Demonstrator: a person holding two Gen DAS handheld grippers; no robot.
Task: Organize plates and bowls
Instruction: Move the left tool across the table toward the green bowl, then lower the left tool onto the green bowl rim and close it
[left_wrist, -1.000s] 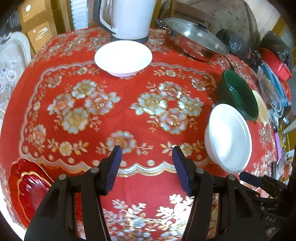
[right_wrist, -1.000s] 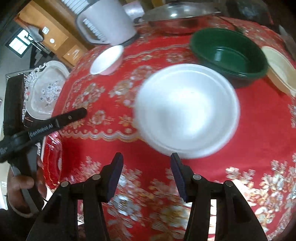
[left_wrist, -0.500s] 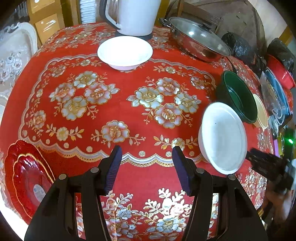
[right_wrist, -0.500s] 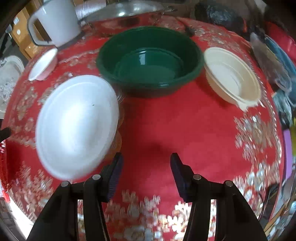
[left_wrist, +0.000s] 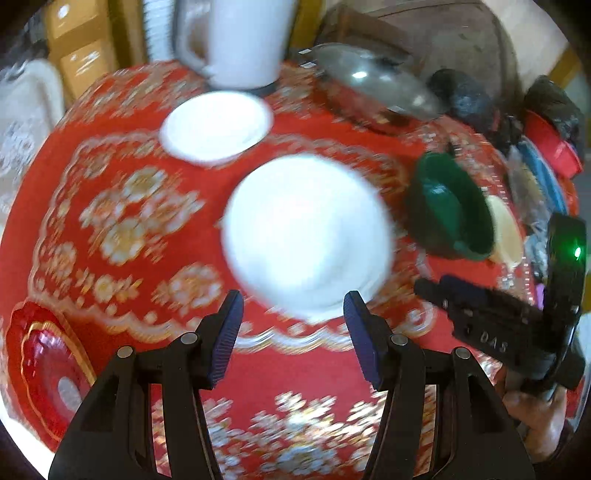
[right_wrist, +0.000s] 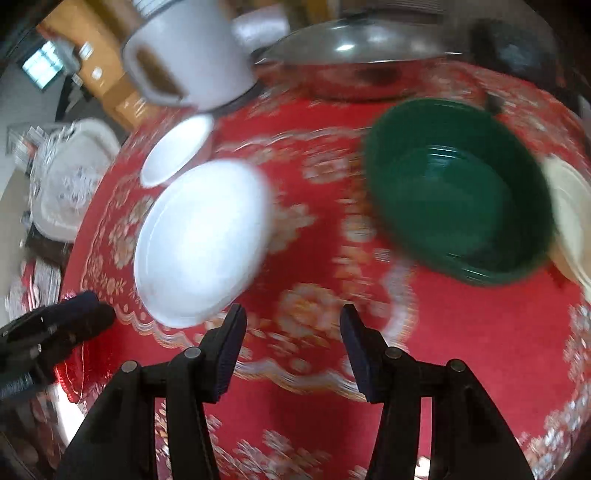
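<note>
White plate (left_wrist: 308, 236): lies flat on the red cloth (left_wrist: 122, 206) near the table's middle, blurred in both views. In the left wrist view it sits just ahead of the left gripper (left_wrist: 293, 325), its near rim reaching to about the level of the fingertips; whether rim and pads touch cannot be told through the blur. In the right wrist view the white plate (right_wrist: 201, 243) lies ahead and to the left of the right gripper (right_wrist: 291, 332), apart from it.

Left gripper: jaws spread wide, nothing between them.

Right gripper: jaws equally wide, nothing held, only cloth (right_wrist: 461, 332) under the gap. Its body also shows at the right edge of the left wrist view (left_wrist: 428, 286), held in a hand (left_wrist: 535, 421), with a green light lit on the unit.

Small white bowl (left_wrist: 218, 127): behind the plate, near it but apart, just in front of a white jug (left_wrist: 240, 40).

Green bowl (right_wrist: 458, 192): upright, right of the plate, well clear of it. A cream bowl (right_wrist: 569, 218) lies against its far right side.

Steel lidded pan (right_wrist: 354, 51): at the back edge, beside the jug.

Red dish (left_wrist: 44, 373): at the table's near left corner, beside the left gripper's arm.
</note>
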